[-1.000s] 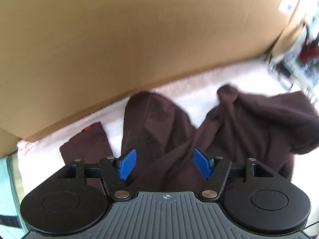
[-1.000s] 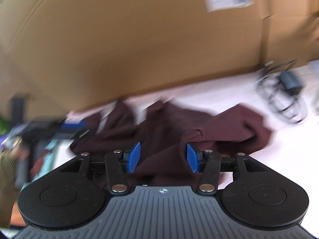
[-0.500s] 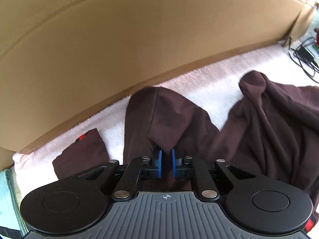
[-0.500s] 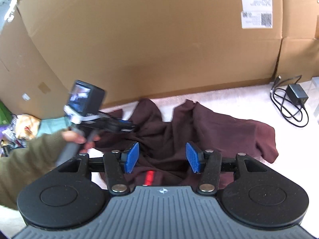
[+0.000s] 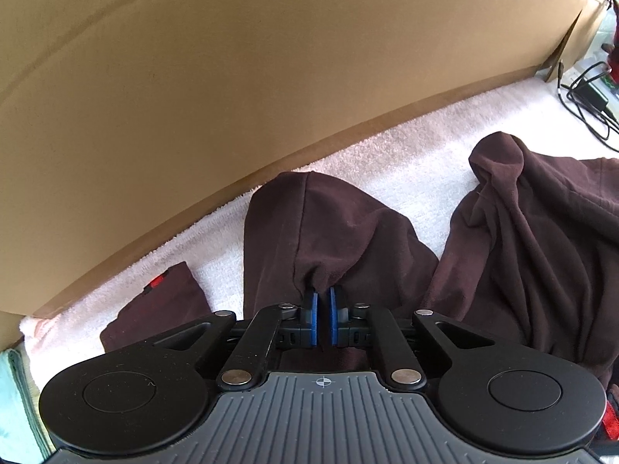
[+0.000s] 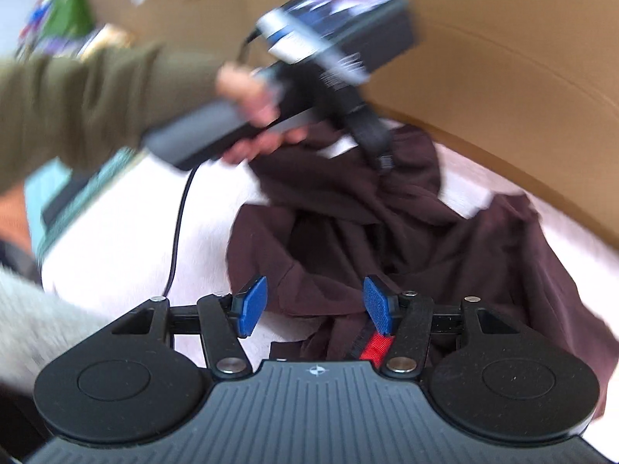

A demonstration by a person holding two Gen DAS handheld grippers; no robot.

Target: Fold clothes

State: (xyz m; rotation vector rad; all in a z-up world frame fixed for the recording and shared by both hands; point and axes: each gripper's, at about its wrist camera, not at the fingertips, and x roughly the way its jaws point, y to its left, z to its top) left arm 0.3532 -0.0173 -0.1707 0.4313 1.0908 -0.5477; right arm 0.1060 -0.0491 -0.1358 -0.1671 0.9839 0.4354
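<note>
A dark maroon garment (image 5: 534,239) lies crumpled on a pale pink towel (image 5: 406,147). My left gripper (image 5: 322,309) is shut on a pinched fold of that garment, and the cloth rises in a tent from its blue pads. In the right wrist view the same garment (image 6: 445,232) spreads below my right gripper (image 6: 315,301), whose jaws are opening above the cloth's near edge with nothing pressed between the pads. The left gripper (image 6: 383,162) shows there too, held by a hand in an olive sleeve (image 6: 77,104), its tip buried in the cloth.
A cardboard wall (image 5: 232,77) stands right behind the towel. A separate small dark piece with a red tag (image 5: 158,301) lies at the left. A black charger and cable (image 5: 588,92) sit at the far right. A teal cloth (image 5: 15,394) borders the towel's left edge.
My left gripper came down and closed on a fold of the garment. My right gripper swung sideways and rolled, so the left hand and its gripper now fill the upper part of its view.
</note>
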